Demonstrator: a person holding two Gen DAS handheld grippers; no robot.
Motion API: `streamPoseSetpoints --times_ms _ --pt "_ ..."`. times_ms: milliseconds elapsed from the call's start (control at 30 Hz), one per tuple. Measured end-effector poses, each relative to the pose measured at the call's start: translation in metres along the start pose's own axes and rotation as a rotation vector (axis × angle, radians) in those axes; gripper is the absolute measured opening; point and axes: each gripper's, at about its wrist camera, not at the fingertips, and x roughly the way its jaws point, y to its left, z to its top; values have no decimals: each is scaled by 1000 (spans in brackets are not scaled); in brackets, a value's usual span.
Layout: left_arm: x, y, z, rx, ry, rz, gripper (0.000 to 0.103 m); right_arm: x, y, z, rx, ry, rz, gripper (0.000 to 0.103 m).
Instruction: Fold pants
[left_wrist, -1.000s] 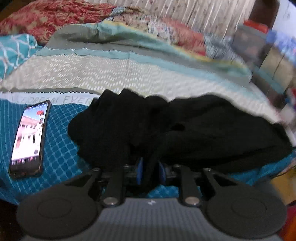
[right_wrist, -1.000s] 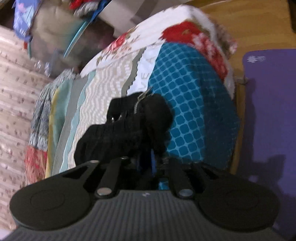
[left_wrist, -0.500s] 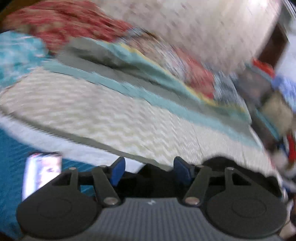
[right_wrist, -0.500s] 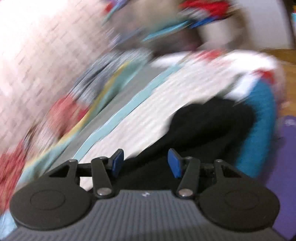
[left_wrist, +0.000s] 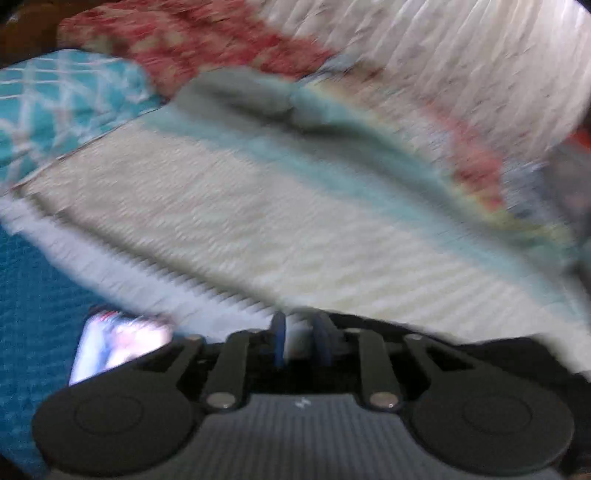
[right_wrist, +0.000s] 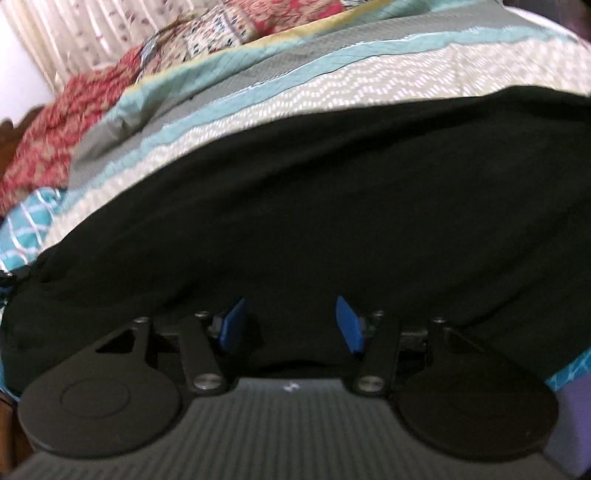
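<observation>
Risking a one-sided grab here. Left tool (left_wrist: 299, 343) has its blue pads nearly together with pale quilt showing through the slit; the frame is smeared, so I cannot tell whether it has fabric pinched or is just closing on air. If it is empty and the lift goes ahead, the pants (right_wrist: 314, 206) will rise on one side only and bunch instead of folding flat.

Second risk: phone (left_wrist: 118, 347), lit screen, sits on the bed at 9 o'clock of the left tool, just beside its linkage. A sideways sweep or dragged cloth could shove it toward the bed edge.

Third: right tool (right_wrist: 291, 326) is released, pads spread wide, nothing between them, black cloth directly underneath and ahead. Biting down from this spot likely catches a mid-panel wad, not an edge or hem, and that gives a lumpy fold. Black on black also hides seams, so picking the wrong layer is easy.

Where the pants are: spread as a wide dark mass across the quilt (right_wrist: 332, 88) in the right view, running from 9 to 3 o'clock and filling the middle. In the left view only a dark strip shows at 3 to 4 o'clock, low behind the tool.

Pose: left tool low, near the blue section of the bedcover, pointing at 12 across the bed toward the curtain (left_wrist: 461, 55). Right tool roughly level, low over the pants, aimed at 12 toward the far floral bedding.
</observation>
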Motion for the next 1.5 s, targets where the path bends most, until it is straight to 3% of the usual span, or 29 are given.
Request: streamPoseSetpoints --times_ms 33,67,167,233,367,433,500,533,600,633,700,767,833,967,1033,1067,1133,1167,1233,1300,1367,1433,1500 --pt "4 5 -5 -15 23 50 30 3 2 4 -18 0 -8 63" --pt "1 14 -7 -70 36 28 33 1 6 6 -38 -3 -8 63" --pt "-33 39 -9 -259 -16 -103 32 -13 11 1 -84 -51 81 63" --pt "-63 38 -6 -288 -94 -183 31 -25 23 -2 -145 -77 179 62" --pt "-102 -8 -3 -135 -109 -366 31 -29 67 -7 -306 -71 371 57" --pt "-106 -34 -19 -48 -56 -464 30 -17 86 -11 -359 -6 453 42" --pt "-101 -57 -42 31 9 -527 27 2 98 -18 -383 76 477 40" --pt "-95 -67 -54 60 41 -525 22 17 102 -22 -395 136 460 38" --pt "-78 -76 -72 77 101 -470 21 51 103 -31 -392 224 388 36" --pt "-70 -78 -77 82 117 -436 21 56 96 -28 -353 186 423 35" --pt "-54 -78 -85 107 123 -309 19 63 88 -17 -265 218 455 35" --pt "-39 -72 -89 104 136 -207 6 61 76 -6 -175 240 511 37" --pt "-25 -59 -93 40 172 -212 6 39 51 3 -123 176 528 39" --pt "-35 -68 -88 19 185 -198 6 -15 -22 15 11 -70 400 39" --pt "-48 -77 -78 -9 169 -278 9 -50 -74 19 119 -228 270 41" --pt "-55 -80 -74 -14 152 -316 10 -69 -103 17 179 -320 194 44" --pt "-66 -94 -67 -4 121 -354 11 -102 -151 7 280 -486 11 59" --pt "-69 -105 -64 3 114 -370 14 -118 -179 1 335 -565 -108 61" --pt "-65 -124 -65 9 137 -384 19 -134 -229 -9 467 -659 -253 64" --pt "-52 -144 -71 9 185 -386 20 -138 -275 -17 615 -693 -295 64" --pt "-45 -163 -76 9 233 -394 20 -135 -308 -23 717 -700 -267 64" --pt "-39 -182 -83 26 273 -407 20 -132 -333 -21 755 -688 -242 65" --pt "-31 -194 -86 57 291 -407 21 -120 -332 -13 753 -677 -222 65"
